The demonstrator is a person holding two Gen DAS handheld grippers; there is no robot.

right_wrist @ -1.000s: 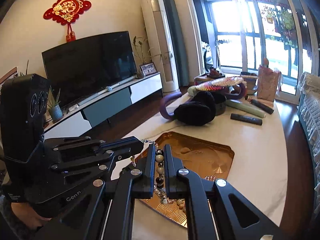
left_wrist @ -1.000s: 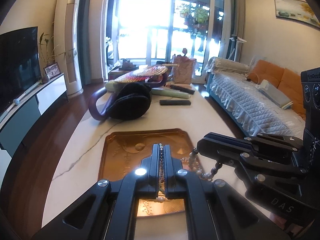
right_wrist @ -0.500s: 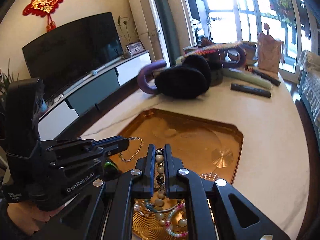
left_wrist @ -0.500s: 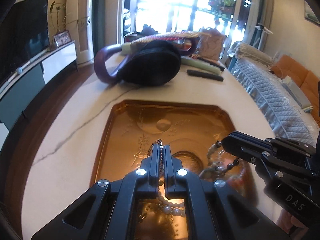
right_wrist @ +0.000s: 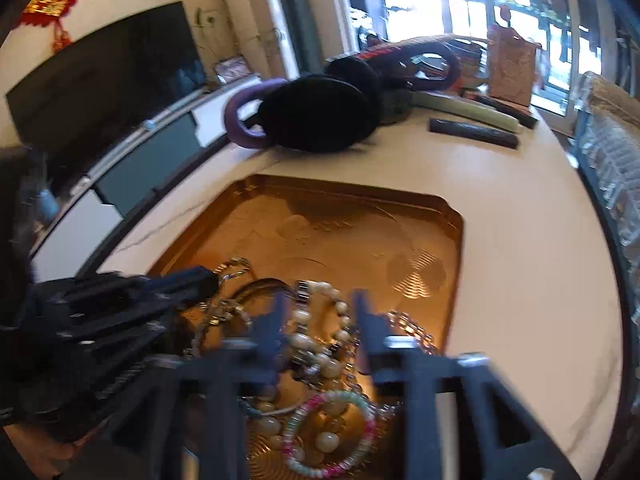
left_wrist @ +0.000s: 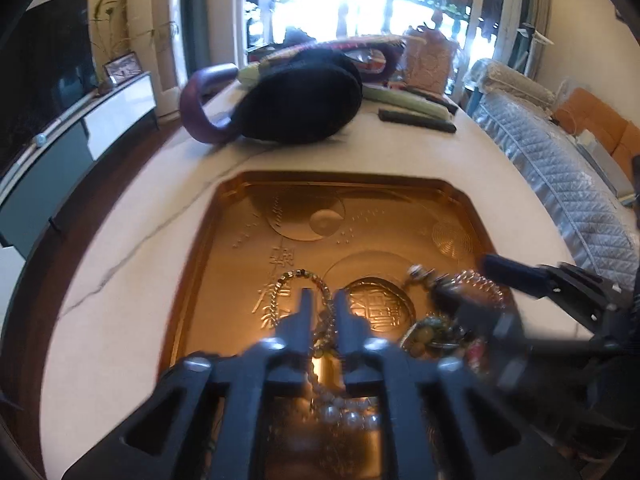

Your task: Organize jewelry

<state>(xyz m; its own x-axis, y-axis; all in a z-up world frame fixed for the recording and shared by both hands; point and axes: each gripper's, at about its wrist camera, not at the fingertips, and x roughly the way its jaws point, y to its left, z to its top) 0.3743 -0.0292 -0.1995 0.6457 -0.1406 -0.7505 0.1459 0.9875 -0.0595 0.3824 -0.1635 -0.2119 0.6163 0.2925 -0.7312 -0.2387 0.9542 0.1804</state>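
Over the near end of the gold tray (left_wrist: 224, 216), the left gripper (left_wrist: 320, 300) and the right gripper (right_wrist: 320, 308) have just been opened, apparently so that the beaded jewelry (right_wrist: 320, 344) between their jaws is released there.

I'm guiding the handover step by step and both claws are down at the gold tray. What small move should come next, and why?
Probably lift both claws straight up and clear. The left claw and right claw have just been opening, and the silver chain and the cream bead strand lie loose between their fingers on the gold tray, seemingly released. A straight rise should avoid snagging the piled jewelry.
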